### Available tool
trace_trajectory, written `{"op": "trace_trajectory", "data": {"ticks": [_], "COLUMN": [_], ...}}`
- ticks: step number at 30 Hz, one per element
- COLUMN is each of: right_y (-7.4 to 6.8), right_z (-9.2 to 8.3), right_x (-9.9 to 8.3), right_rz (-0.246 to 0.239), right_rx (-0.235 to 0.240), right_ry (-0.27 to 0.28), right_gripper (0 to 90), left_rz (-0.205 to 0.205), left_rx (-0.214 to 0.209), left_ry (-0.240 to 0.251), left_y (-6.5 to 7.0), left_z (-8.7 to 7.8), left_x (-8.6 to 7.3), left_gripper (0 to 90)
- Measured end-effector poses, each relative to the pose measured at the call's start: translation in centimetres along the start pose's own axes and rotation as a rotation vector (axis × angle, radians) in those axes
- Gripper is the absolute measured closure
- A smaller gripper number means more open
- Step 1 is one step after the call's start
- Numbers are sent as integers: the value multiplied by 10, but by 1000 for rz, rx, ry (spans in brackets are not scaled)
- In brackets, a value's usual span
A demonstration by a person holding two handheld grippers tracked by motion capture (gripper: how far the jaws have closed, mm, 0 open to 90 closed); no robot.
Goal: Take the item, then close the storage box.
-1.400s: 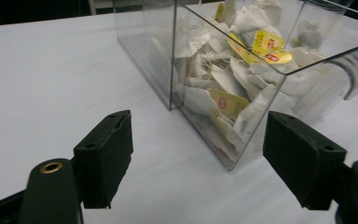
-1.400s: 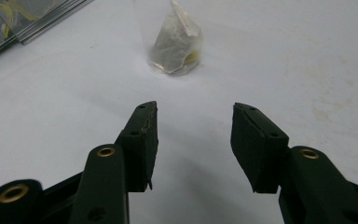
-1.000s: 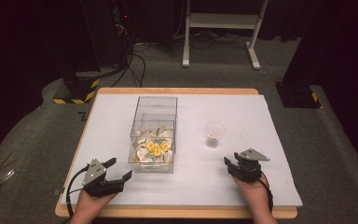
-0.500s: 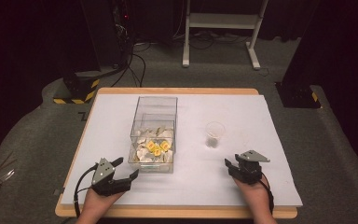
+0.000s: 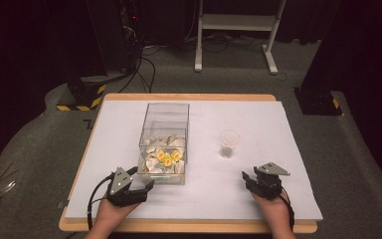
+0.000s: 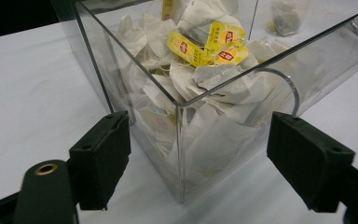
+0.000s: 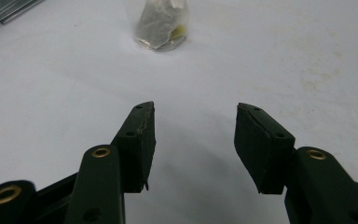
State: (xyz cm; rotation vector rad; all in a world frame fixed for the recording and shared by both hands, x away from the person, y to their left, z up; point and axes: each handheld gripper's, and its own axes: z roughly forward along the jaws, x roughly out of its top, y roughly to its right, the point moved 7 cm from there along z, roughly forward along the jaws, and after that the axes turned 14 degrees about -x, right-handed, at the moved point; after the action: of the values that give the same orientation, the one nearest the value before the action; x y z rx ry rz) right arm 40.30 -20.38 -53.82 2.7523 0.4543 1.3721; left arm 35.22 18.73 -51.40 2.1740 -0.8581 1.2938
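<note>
Tea bags (image 5: 163, 155) filled the lower half of a clear box (image 5: 165, 112) that stood near the middle of the white table (image 5: 258, 124), three of them showing yellow tags (image 6: 206, 44) on top of the heap. At the box's near left corner sat the left gripper (image 5: 148, 186), held in a hand (image 5: 110, 215) that came in from the bottom edge; in the left gripper view its jaws stood wide, one on each side of that corner, with the clear wall between them but neither pad touching it. They had just been closing a little, and the gap was still broad. To the right of the box, well apart from it, a small clear cup (image 5: 229, 142) stood upright with a tea bag inside. Nearer the front edge, the right gripper (image 5: 249, 178) rested low over the table, pointing toward the cup; in the right gripper view its jaws stood about half apart with bare table between them and the cup (image 7: 161, 23) a good way ahead, touched by neither pad.
</note>
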Motion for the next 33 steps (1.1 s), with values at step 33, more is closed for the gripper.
{"op": "trace_trajectory", "data": {"ticks": [33], "right_y": [-2], "right_z": [4], "right_x": [0], "right_rz": [5], "right_rx": [4], "right_ry": [-11], "right_gripper": [483], "left_rz": [-2], "left_rx": [56], "left_ry": [54], "left_y": [-6], "left_z": [5], "left_x": [4], "left_gripper": [384]}}
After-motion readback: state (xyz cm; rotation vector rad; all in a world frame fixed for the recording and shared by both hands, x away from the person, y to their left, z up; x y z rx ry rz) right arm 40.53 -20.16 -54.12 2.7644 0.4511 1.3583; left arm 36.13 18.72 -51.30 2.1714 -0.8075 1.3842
